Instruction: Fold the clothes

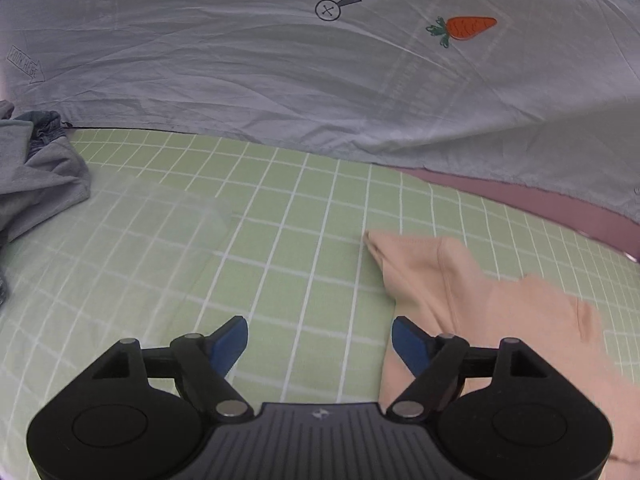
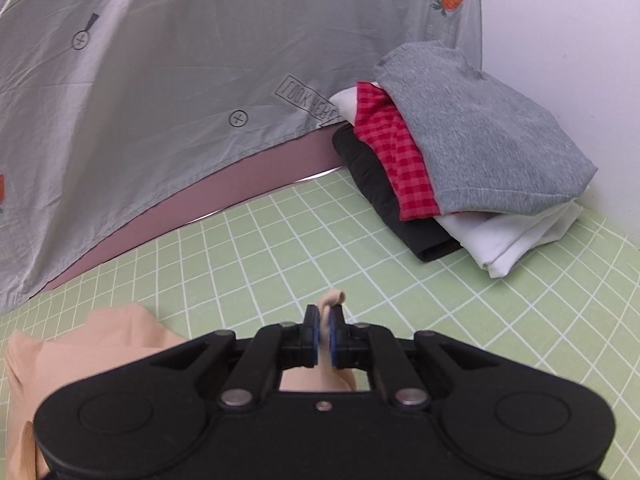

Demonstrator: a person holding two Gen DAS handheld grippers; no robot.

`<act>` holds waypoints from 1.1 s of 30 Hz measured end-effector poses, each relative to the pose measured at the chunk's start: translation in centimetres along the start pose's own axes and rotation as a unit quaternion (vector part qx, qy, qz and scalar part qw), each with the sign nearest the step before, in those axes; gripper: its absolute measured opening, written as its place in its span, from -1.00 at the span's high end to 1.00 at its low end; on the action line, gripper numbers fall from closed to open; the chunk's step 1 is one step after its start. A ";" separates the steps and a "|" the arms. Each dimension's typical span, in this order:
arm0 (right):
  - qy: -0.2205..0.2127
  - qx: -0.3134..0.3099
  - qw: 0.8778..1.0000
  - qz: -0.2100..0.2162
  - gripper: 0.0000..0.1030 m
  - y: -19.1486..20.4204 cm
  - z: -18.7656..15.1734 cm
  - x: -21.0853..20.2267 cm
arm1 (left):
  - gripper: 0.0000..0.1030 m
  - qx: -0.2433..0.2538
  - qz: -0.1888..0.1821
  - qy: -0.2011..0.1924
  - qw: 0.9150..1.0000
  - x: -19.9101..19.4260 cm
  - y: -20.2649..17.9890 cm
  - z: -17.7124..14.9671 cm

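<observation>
Peach fabric is the garment in play: the peach garment (image 1: 480,312) lies spread on the green checked sheet (image 1: 280,240), and the right gripper (image 2: 325,334) is clenched on a small rolled edge of it, a nub of cloth poking up between the blue pads. Over on the other side, the left gripper (image 1: 320,344) hangs released, jaws wide apart, nothing between them, just beside the garment's near edge.

As for progress, my read is mid-task. A folded stack (image 2: 460,160) sits at the far right of the bed, grey on top, red check, white and black beneath, looking finished. A crumpled grey heap (image 1: 36,176) at the left edge looks unfolded. The peach piece is flat but not yet squared, I judge.

Containers: none that I can see, no basket or bin. A grey printed curtain (image 1: 280,80) hangs behind.
</observation>
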State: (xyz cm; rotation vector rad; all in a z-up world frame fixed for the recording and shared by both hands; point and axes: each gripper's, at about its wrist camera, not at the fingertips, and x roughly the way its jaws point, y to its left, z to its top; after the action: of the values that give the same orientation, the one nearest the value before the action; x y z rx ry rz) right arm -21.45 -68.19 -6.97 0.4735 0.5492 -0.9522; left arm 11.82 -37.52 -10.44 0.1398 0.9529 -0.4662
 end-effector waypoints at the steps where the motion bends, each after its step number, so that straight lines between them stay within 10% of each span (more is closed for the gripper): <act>1: -0.003 -0.012 1.000 0.009 0.90 0.7 -0.3 -0.8 | -0.58 0.005 0.001 0.004 1.000 -1.0 0.1 -1.2; 11: -0.012 -0.110 0.985 0.130 0.90 9.1 -5.9 -9.9 | -0.60 0.024 -0.011 0.040 0.999 -9.0 2.2 -10.8; 22: 0.085 -0.133 0.969 0.190 0.88 14.8 -16.2 -15.4 | -0.60 0.056 -0.006 0.059 0.997 -13.4 6.6 -16.1; 25: 0.087 -0.123 0.975 0.164 0.17 14.8 -17.2 -16.3 | -0.60 0.064 -0.002 0.058 0.996 -13.9 7.0 -16.7; 27: 0.070 -0.117 0.979 0.150 -0.68 14.5 -17.1 -17.0 | -0.61 0.066 -0.003 0.054 0.996 -14.1 6.8 -16.8; 33: 0.031 -0.119 0.988 0.097 -1.00 12.1 -16.1 -17.2 | -0.75 0.081 -0.017 0.046 0.996 -13.6 2.4 -17.3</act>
State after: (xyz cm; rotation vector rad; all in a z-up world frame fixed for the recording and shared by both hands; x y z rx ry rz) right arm -22.72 -41.75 -6.85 0.3340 0.6518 -0.6773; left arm -6.72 -25.52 -9.63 0.2945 1.0076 -0.5725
